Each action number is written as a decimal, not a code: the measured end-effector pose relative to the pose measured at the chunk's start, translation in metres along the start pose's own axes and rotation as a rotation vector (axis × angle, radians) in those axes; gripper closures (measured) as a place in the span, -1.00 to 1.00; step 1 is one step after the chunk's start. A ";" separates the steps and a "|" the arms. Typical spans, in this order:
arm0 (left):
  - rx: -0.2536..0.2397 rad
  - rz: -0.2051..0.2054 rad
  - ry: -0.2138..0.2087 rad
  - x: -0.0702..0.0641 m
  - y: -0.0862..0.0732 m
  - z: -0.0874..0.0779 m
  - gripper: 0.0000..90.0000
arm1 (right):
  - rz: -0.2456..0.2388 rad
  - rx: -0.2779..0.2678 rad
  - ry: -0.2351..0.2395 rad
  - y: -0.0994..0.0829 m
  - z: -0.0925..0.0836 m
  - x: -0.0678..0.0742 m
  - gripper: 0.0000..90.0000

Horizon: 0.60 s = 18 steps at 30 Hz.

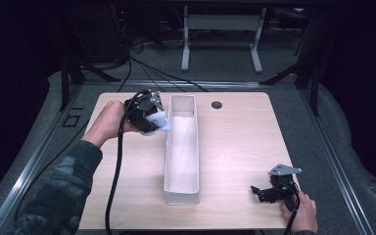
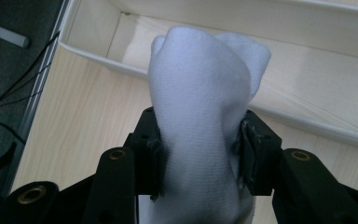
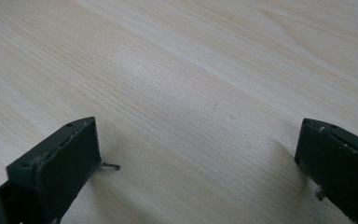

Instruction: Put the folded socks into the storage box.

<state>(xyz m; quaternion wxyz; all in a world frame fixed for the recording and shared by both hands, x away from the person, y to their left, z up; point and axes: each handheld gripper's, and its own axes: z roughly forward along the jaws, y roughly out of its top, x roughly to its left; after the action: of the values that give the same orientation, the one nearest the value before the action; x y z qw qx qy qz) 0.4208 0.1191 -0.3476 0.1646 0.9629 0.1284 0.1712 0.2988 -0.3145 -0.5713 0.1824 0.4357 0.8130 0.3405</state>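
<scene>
A: What is being held at the left of the table point(image 1: 235, 147)?

B: A white sock point(image 2: 205, 116) is being clamped between the jaws of the left gripper point(image 1: 149, 113), which is being kept just beside the far end of the long white tray point(image 1: 181, 193). In the left gripper view the bundle is being squeezed at its middle, with the tray's wall and floor lying just beyond it. Judging by that, the sock is probably being brought over the rim to be dropped inside.

A: And the tray itself?

B: It is being left lengthwise down the middle of the table, likely so that it can be reached from either side. Nothing can be made out inside it.

A: What is being done at the right?

B: The right gripper point(image 1: 269, 191) is being rested low near the front right corner, well apart from the tray. Its jaws are being held wide apart over bare wood, with nothing between them; it is presumably being parked.

A: What is being hidden?

B: The sock's lower end is being cut off, so whether it is one sock or a rolled pair cannot be told.
</scene>
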 end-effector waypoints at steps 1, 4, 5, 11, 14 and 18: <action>-0.003 0.006 -0.002 -0.001 0.003 0.001 0.27 | -0.001 0.000 0.000 0.000 0.000 0.000 -1.00; -0.003 0.025 -0.004 -0.004 0.013 0.003 0.27 | -0.001 0.001 0.001 0.000 0.000 0.000 -1.00; -0.006 0.029 -0.006 -0.005 0.016 0.003 0.27 | 0.000 0.000 0.001 0.000 0.000 0.000 -1.00; -0.014 0.060 -0.014 -0.010 0.031 0.006 0.27 | -0.001 0.000 0.001 0.000 0.000 0.000 -1.00; -0.018 0.069 -0.017 -0.012 0.036 0.008 0.27 | -0.001 0.000 0.001 0.000 0.000 0.000 -1.00; -0.021 0.075 -0.031 -0.013 0.041 0.015 0.27 | -0.001 0.000 0.001 0.000 0.000 0.000 -1.00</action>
<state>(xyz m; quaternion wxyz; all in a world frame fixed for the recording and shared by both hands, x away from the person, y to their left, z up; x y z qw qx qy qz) 0.4220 0.0740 -0.3502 0.1704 0.9677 0.0880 0.1635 0.2988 -0.3146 -0.5714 0.1822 0.4350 0.8133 0.3406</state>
